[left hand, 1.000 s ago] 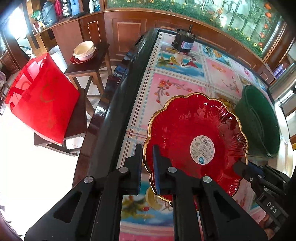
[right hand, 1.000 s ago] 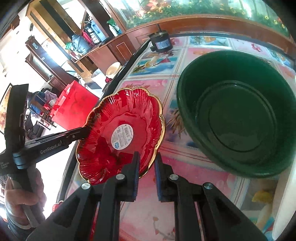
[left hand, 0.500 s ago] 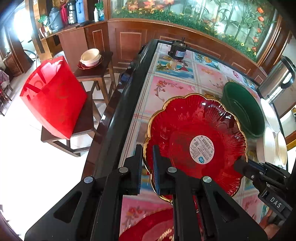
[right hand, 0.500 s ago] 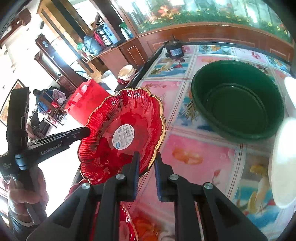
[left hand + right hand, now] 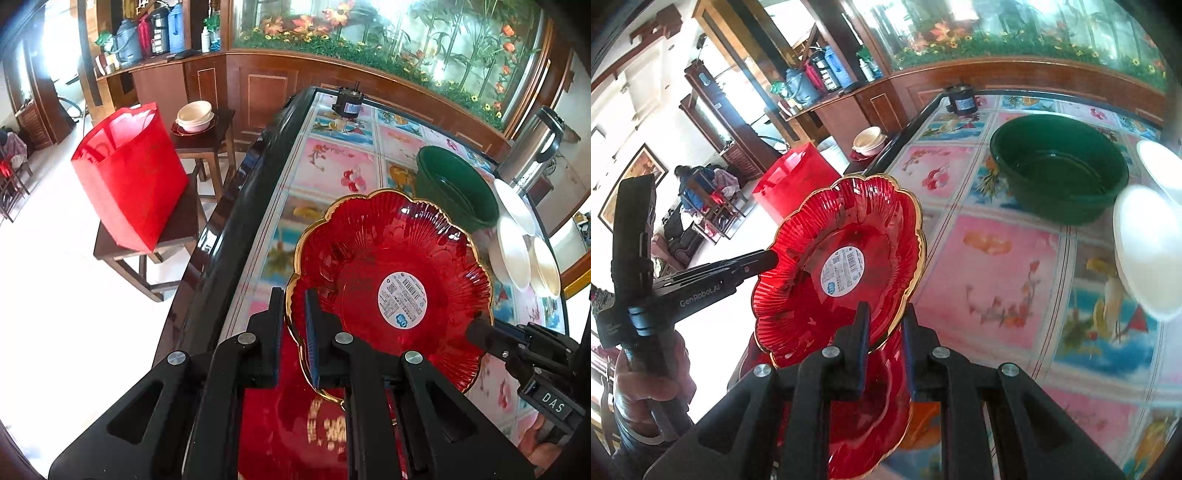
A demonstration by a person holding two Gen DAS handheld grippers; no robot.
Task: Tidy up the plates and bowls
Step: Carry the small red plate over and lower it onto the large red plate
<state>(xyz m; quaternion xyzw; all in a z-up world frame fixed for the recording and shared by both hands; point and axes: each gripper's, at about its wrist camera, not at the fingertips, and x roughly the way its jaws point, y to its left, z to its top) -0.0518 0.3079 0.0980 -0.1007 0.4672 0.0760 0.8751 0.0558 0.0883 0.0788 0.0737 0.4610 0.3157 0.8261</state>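
Observation:
A red scalloped glass plate (image 5: 391, 273) with a gold rim and a round white sticker hangs in the air above the table; it also shows in the right wrist view (image 5: 842, 266). My left gripper (image 5: 294, 314) is shut on its left rim. My right gripper (image 5: 885, 325) is shut on the opposite rim. A second red plate (image 5: 306, 417) lies right below it, also seen in the right wrist view (image 5: 875, 417). White bowls (image 5: 517, 251) stand at the right, beside a dark green basin (image 5: 454, 188).
The table (image 5: 1004, 258) has a floral tiled top and a black edge (image 5: 221, 236). A small black motor (image 5: 347, 103) stands at its far end. A red bag (image 5: 129, 177) sits on a stool to the left, and bowls (image 5: 194, 116) on another stool.
Both grippers have lifted the red plate higher and drawn it back toward the near end of the table. The second red plate and the white bowls have come into view.

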